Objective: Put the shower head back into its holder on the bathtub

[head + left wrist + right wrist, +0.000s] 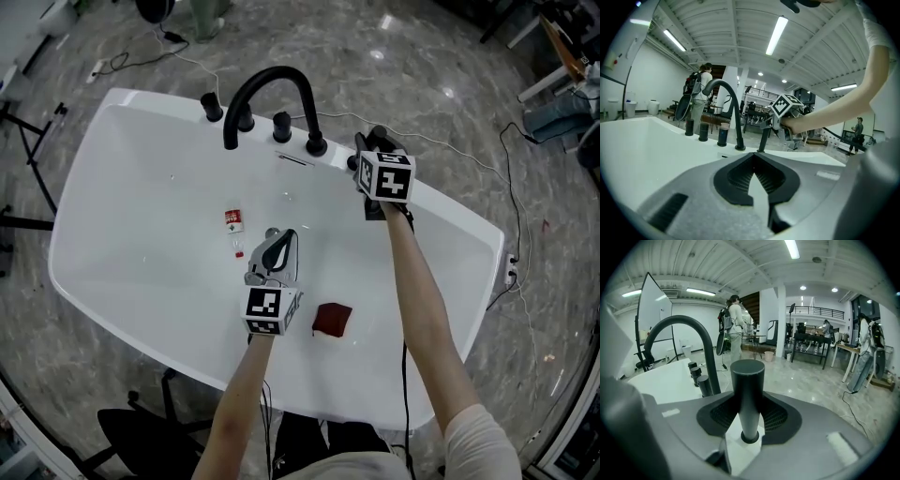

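Left tool (753, 168) shut, empty, over tub (141, 234). Right tool (749, 417) clamps shower head (747, 380), upright, base apparently seated in rim holder (750, 441). Only release seems left.

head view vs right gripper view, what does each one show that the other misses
Only the head view: the left hand-held gripper, shut and empty over the bathtub, with a small red-and-white object and a dark red cloth lying in the basin.

Only the right gripper view: the jaws of the right hand-held gripper closed on the black shower head, which stands upright on the rim, and a person with a backpack behind.

Both: the arched black faucet and the knobs.
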The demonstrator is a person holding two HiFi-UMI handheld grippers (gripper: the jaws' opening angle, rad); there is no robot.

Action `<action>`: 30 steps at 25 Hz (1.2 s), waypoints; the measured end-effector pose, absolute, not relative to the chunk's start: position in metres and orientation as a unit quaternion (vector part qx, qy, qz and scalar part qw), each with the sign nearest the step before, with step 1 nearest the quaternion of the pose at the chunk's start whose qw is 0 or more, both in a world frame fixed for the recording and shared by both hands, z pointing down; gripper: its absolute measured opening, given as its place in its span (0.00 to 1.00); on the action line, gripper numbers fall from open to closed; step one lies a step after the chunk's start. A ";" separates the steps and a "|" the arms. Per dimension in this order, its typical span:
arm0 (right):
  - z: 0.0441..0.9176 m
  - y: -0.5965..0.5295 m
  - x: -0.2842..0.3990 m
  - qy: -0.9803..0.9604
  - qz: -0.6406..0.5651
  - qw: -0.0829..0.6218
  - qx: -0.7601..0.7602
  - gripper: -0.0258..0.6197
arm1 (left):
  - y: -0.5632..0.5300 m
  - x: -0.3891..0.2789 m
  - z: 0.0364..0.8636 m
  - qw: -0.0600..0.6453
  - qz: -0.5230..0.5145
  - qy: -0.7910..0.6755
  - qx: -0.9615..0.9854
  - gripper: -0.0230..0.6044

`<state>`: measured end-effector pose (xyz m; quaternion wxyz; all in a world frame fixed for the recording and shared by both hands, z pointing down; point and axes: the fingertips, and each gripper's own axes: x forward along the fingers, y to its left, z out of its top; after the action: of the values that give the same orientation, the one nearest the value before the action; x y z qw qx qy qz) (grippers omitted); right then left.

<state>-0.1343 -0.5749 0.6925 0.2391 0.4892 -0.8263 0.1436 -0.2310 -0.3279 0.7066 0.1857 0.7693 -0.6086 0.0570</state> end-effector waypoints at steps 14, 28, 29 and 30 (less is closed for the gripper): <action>0.559 -0.396 -0.090 -0.832 0.196 0.114 0.506 0.09 | -0.297 -0.238 0.560 0.133 -0.004 -0.634 0.762 0.03; 0.352 -0.221 -0.062 -0.906 0.178 -0.064 0.378 0.05 | -0.206 -0.134 0.381 0.027 -0.079 -0.552 0.830 0.03; 0.344 -0.217 -0.061 -0.908 0.175 -0.074 0.374 0.05 | -0.206 -0.129 0.372 0.019 -0.084 -0.549 0.831 0.03; 0.337 -0.212 -0.058 -0.908 0.173 -0.082 0.372 0.05 | -0.207 -0.124 0.366 0.012 -0.086 -0.548 0.832 0.03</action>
<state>-0.0583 -0.2125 0.3371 -0.0821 0.3724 -0.9082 0.1726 -0.1240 -0.2065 0.3655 0.0119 0.8322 -0.5476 -0.0857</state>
